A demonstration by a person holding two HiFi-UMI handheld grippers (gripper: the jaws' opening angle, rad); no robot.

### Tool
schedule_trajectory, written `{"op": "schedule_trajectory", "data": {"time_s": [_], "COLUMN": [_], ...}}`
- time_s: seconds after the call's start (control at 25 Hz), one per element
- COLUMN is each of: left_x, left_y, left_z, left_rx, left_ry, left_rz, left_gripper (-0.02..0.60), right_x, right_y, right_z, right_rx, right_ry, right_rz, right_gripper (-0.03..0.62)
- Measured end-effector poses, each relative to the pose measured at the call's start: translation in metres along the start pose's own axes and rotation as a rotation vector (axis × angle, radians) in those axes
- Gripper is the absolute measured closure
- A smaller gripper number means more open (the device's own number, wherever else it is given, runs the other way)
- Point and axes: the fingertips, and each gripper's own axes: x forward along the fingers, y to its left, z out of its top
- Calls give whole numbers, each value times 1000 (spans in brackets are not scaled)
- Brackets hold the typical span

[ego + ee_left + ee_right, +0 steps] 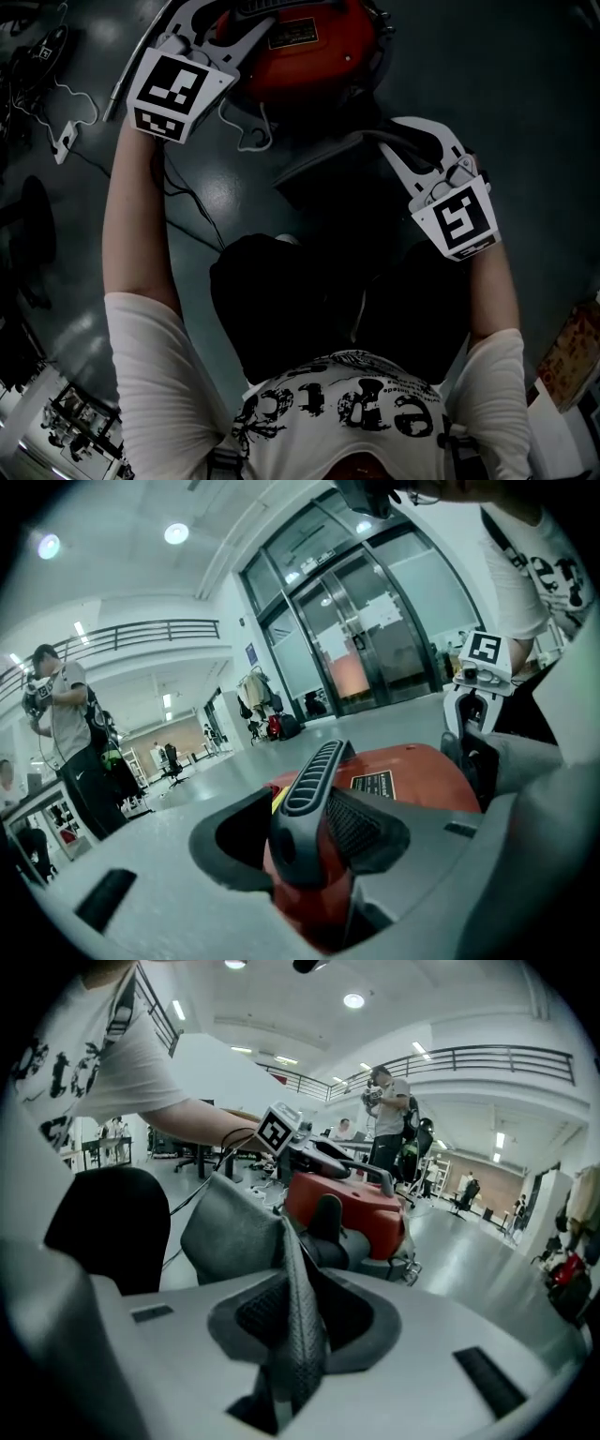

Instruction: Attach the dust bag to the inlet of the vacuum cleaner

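Observation:
The red vacuum cleaner (300,52) stands on the floor in front of me, at the top of the head view. My left gripper (246,19) is shut on its black ribbed carry handle (314,780), which runs up between the jaws over the red body (422,771). The grey fabric dust bag (328,164) hangs below the vacuum. My right gripper (295,1321) is shut on a fold of that bag (234,1227), held a short way off the vacuum (347,1204). The inlet is not visible.
A white power strip with its cord (64,139) lies on the floor at the left, and a black cable (192,202) runs under my left arm. Another person (70,733) stands further off. Glass doors (375,639) are behind the vacuum.

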Motion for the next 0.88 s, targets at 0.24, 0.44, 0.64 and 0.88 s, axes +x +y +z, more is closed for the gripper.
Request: {"op": "schedule_trajectory", "data": {"time_s": [0.24, 0.44, 0.64, 0.88], "left_x": [-4, -42, -97, -151], "left_y": [-1, -1, -3, -29], "left_z": [5, 22, 80, 75], "left_rx": [-12, 7, -127, -395], "left_ry": [28, 5, -207, -236], "left_rz": [85, 121, 333, 573], "left_gripper": [399, 399, 431, 569], "right_x": [-20, -58, -90, -96], "right_y": [1, -9, -53, -71], "right_z": [8, 38, 79, 92], "right_rx": [-6, 187, 268, 358], "right_ry": [-16, -187, -406, -456], "right_rz": [40, 11, -243, -406], "right_gripper": [528, 530, 530, 552]}}
